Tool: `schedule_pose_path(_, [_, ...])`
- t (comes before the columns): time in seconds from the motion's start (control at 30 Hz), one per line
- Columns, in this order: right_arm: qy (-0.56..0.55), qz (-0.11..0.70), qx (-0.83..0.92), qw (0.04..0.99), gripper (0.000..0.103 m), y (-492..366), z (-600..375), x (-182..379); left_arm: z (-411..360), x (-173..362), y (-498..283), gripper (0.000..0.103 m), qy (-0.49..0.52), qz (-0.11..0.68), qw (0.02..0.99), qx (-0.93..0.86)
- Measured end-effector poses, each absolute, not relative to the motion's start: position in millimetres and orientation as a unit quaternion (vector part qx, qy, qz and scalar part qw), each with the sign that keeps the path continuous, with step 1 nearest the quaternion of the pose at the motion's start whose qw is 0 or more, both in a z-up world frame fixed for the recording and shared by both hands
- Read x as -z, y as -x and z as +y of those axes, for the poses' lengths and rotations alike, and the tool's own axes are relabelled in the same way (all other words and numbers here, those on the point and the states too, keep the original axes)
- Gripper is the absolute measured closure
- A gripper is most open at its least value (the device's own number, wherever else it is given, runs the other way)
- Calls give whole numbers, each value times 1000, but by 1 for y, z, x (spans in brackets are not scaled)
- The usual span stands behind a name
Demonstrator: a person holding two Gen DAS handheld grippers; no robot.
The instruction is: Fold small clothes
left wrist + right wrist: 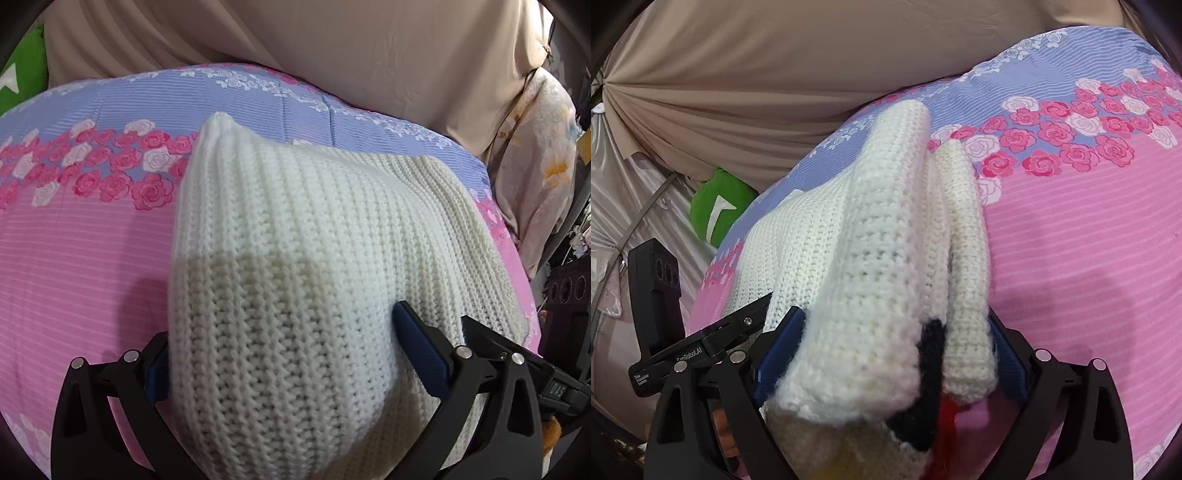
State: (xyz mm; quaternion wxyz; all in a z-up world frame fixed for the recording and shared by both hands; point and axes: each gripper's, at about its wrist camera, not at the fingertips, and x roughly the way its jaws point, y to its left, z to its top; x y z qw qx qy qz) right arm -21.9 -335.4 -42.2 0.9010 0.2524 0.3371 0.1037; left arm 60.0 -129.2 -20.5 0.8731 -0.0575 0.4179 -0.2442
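A cream chunky-knit garment [295,258] lies bunched on the pink-and-lilac rose-print bedsheet [74,258]. Both grippers, left [291,347] and right [886,354], straddle its folds with fingers spread wide (pads touching knit).

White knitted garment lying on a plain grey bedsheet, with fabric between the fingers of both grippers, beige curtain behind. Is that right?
Not quite. The bedsheet is not plain grey: it is pink and lilac with a band of roses, as both wrist views show. The rest holds: the white knitted garment sits between the fingers of the left gripper and right gripper, beige curtain behind.
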Motion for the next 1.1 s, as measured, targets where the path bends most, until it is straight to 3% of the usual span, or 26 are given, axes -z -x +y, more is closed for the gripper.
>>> schedule_pose_path(0.27, [-256,333,-107,901,13,15,-336,42,-129,22,-59,5,58,393,877,270])
schedule_pose_path(0.3, [-255,332,-104,902,15,15,-335,42,-128,22,-60,5,61,394,876,272])
schedule_pose_path(0.33, [-258,332,-109,901,27,15,-336,42,-127,21,-60,5,66,395,874,275])
schedule_pose_path(0.43, [-263,318,-112,904,50,21,-338,39,-123,14,-58,24,79,398,870,282])
schedule_pose_path(0.5, [-256,308,-103,911,56,26,-335,33,-122,1,-54,46,74,394,871,284])
schedule_pose_path(0.6, [-261,280,-101,918,61,38,-327,13,-118,-22,-47,56,67,379,871,305])
schedule_pose_path(0.77, [-213,209,-105,949,61,63,-301,-52,-107,-78,-26,57,38,312,886,342])
schedule_pose_path(0.93, [-161,116,-133,971,61,76,-269,-134,-66,-157,-6,57,37,197,910,362])
schedule_pose_path(1.1, [-138,72,-176,972,59,45,-234,-183,-20,-203,-19,50,37,131,929,345])
